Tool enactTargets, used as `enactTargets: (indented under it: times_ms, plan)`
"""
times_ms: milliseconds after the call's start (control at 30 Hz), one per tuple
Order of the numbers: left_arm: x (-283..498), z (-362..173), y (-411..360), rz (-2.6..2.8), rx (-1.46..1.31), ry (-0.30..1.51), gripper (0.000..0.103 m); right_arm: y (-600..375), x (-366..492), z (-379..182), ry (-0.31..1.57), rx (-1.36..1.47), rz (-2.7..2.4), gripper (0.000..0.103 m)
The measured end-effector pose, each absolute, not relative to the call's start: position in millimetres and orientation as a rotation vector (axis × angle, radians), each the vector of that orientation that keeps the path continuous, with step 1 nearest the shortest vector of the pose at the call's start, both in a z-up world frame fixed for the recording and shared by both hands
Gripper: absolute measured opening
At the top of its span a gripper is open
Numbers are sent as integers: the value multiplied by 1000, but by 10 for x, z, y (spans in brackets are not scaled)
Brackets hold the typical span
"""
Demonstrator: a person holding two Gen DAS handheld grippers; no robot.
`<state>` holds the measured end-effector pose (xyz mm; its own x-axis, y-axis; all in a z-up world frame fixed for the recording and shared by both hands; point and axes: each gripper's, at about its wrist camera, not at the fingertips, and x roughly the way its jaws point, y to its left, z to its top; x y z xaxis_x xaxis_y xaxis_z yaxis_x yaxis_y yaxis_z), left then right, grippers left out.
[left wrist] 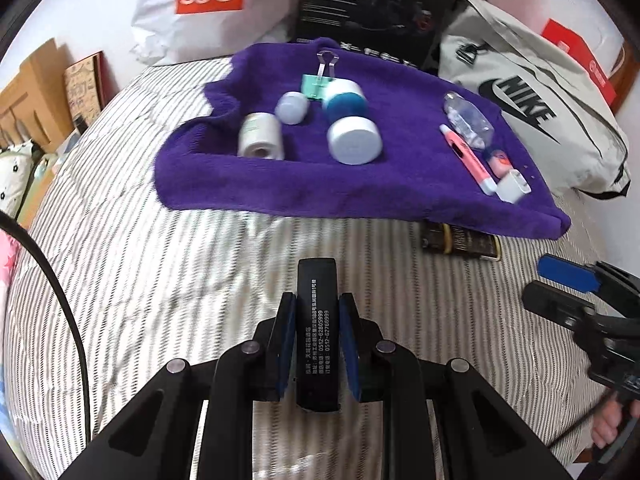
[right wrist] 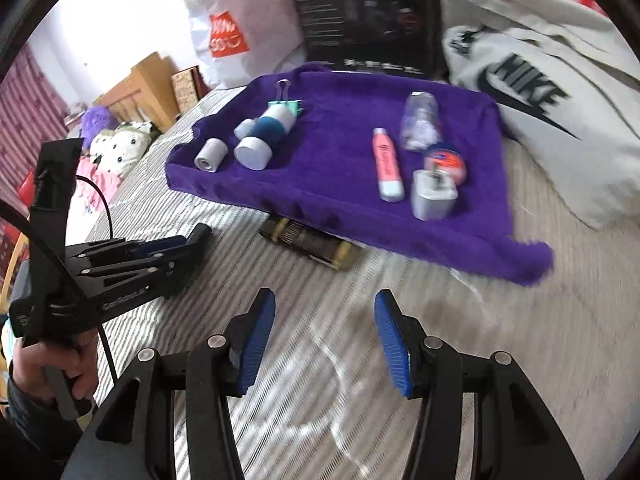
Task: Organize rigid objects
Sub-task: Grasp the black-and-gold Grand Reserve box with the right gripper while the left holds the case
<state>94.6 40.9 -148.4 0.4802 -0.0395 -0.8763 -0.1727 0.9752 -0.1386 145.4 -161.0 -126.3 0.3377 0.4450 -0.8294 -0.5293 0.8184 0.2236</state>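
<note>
Bare striped bedding (right wrist: 320,360) lies ahead of both claws; objects crowd the purple towel (right wrist: 340,184) beyond.

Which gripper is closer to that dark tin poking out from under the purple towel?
Right. The right gripper hangs open just before the tin; the left gripper sits farther back, to its left.

The purple towel (left wrist: 340,196) at frame centre is thick, fuzzy cloth on a striped woven bedsheet (left wrist: 160,280). On it, the white jar (left wrist: 354,140) and pink marker (left wrist: 466,158) look like smooth plastic, the binder clip (left wrist: 320,80) has shiny metal handles, and the bottle (left wrist: 468,120) is clear. The black bar (left wrist: 318,332) at lower centre is matt with white print.
</note>
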Motion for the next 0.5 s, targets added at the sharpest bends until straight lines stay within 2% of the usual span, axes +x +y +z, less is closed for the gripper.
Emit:
enactTargets:
  times_ms: [500]
  plan:
    - [919, -1506, 583, 59, -263, 1073, 21, -1021, 1600, -1535, 918, -435, 728, 50]
